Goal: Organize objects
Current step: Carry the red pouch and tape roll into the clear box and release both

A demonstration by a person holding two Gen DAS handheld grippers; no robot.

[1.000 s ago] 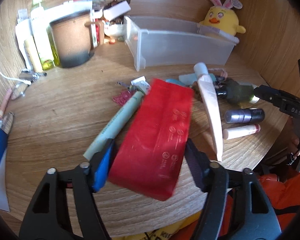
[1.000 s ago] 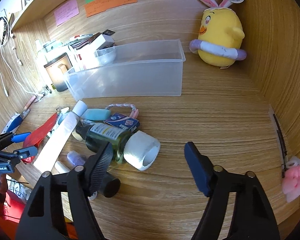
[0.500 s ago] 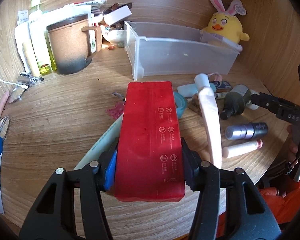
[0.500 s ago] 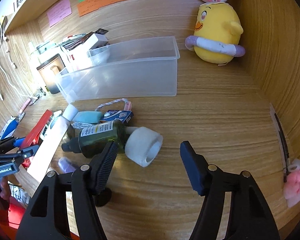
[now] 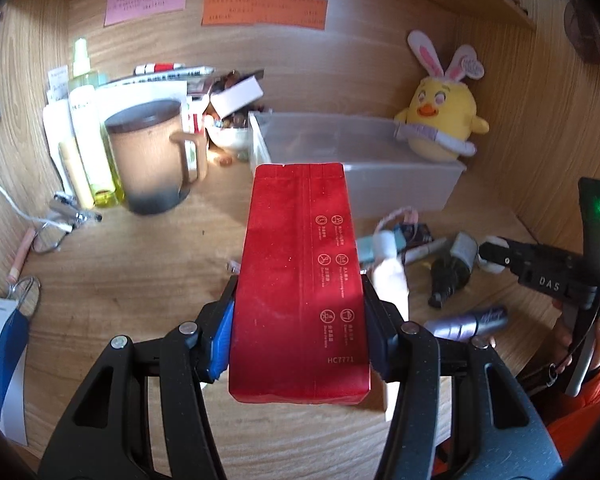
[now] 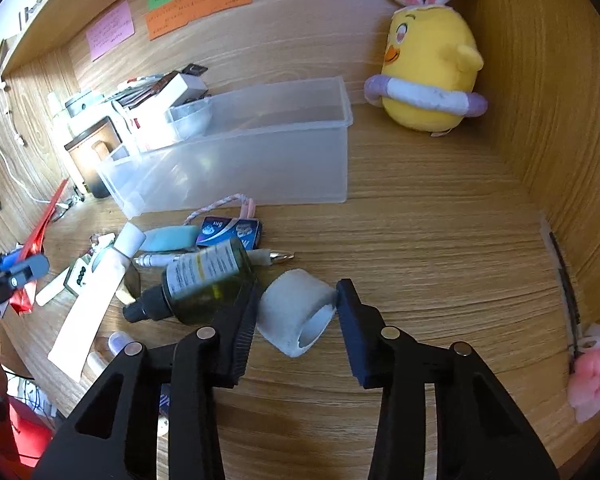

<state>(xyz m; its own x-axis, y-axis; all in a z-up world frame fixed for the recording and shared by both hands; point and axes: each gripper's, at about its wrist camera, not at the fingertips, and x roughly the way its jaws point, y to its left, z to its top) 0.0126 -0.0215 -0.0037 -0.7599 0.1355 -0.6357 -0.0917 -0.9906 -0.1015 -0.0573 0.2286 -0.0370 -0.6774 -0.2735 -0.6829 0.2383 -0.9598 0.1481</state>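
Between the fingers of my left hand-held gripper [image 5: 298, 330], a flat red pouch [image 5: 300, 276] is clamped by its long edges, both pads pressing on it, its far end pointing away toward the clear plastic bin [image 5: 356, 168]. Between the fingers of my right hand-held gripper [image 6: 296, 312], a white tape roll [image 6: 296, 312] lies on the desk [image 6: 420, 248]; the jaws are closing on it, the right pad at its rim, the left pad beside it, and I judge the grip not yet firm.

To do this step well, I should, by my reading, carry the pouch level and clear of the clutter, lowering it lengthwise into the bin, and centre the roll before the right jaws finish closing.

Just left of the right gripper, a dark green bottle [image 6: 204, 280] touches the roll and may be nudged or pinched. Beyond it lie a white tube [image 6: 100, 292], a pen [image 6: 220, 258], a teal bar [image 6: 168, 238] and a small blue box [image 6: 230, 232]. Farther off, the bin stands across both paths. Left of it is a lidded mug [image 5: 148, 160]; beyond its right end, a yellow plush chick [image 6: 428, 76] sits against the back wall.
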